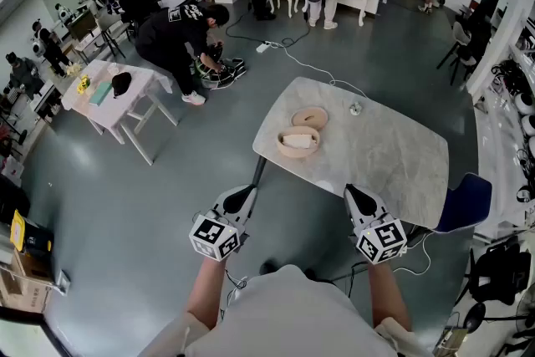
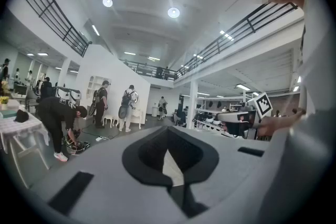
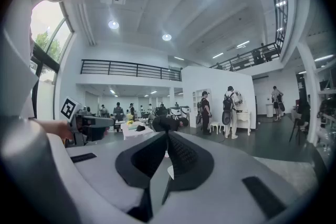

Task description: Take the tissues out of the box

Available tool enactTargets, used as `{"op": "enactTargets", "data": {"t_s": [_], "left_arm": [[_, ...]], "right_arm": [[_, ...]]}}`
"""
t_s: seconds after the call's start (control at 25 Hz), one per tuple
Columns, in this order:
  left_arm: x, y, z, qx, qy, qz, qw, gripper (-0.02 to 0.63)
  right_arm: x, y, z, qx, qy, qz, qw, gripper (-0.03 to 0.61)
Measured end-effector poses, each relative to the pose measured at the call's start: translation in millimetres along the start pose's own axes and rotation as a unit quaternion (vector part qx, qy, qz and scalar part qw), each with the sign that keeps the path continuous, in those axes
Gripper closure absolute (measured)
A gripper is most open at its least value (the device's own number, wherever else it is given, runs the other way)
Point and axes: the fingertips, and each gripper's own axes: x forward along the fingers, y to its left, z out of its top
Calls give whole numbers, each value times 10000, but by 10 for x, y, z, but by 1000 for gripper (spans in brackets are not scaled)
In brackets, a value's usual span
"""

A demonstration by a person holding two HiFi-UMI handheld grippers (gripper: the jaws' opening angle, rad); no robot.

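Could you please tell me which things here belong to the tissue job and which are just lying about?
Job: round box holding tissue, round wooden piece beside it, left claw, right claw.
Lying about: small tabletop object, blue chair, white side table.

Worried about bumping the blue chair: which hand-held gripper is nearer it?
Right. The right hand-held gripper is by the table edge, left of the blue chair; the left hand-held gripper is farther left again.
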Motion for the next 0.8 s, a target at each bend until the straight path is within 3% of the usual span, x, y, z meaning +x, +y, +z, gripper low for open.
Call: {"op": "enactTargets", "data": {"t_s": [0.4,0.64,0.8], "left_arm": [[19,-21,-52,-59,34,34,10000,607],[27,-51,-55,-30,53,-1,10000,607],[-17,-19,-77,-52,41,17,10000,607]], "right_arm": [[17,-5,-10,-21,21,45,10000,540],[11,-69,6,201,-41,-93,9997,540],[19,-38,-44,77,22,-185,9998,540]]}}
